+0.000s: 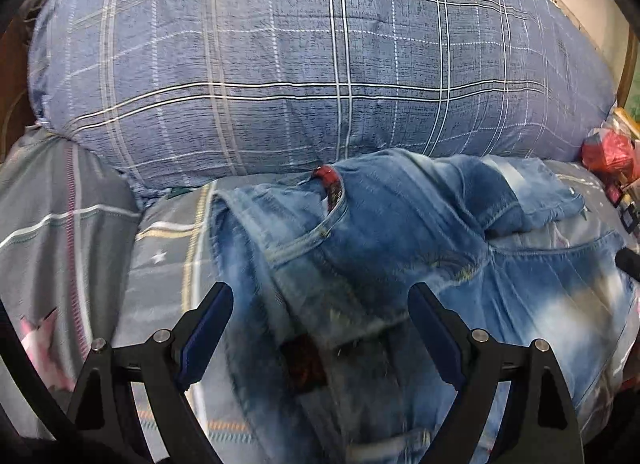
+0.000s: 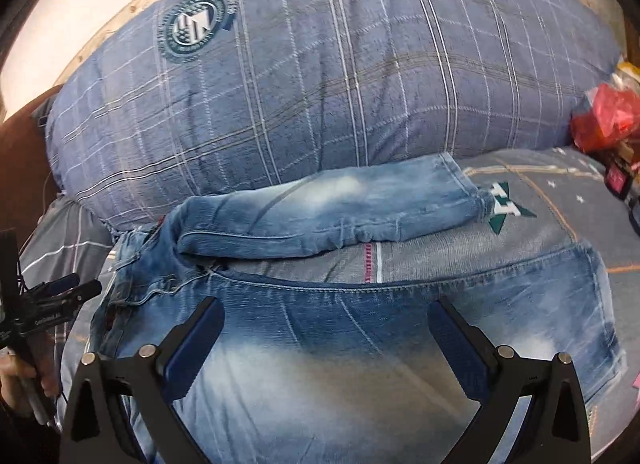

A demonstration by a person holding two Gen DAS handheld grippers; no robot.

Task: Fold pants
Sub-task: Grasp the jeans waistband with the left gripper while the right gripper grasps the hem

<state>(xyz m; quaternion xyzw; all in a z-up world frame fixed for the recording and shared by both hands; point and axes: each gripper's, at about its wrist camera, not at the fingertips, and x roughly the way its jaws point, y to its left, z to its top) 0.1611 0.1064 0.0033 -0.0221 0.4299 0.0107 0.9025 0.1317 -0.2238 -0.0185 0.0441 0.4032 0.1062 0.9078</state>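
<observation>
Lying on grey bedding (image 2: 520, 199) against a plaid pillow (image 2: 320, 83), jeans (image 2: 320, 344); both tongs, left (image 1: 320, 300) and right (image 2: 324, 316), gape apart.

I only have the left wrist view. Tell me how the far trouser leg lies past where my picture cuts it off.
Observer: In the right wrist view, the far leg runs sideways along the foot of the big plaid pillow, and its hem ends beside a green star print on the bedcover.
Operator: Report the right gripper.
Observer: The right gripper is open, above the pale faded denim of the near leg, jaws wide apart, nothing between them.
Operator: Say whether the two legs overlap.
Observer: Not along their length. A strip of grey bedcover shows between them; they meet only at the crotch, at the left.
</observation>
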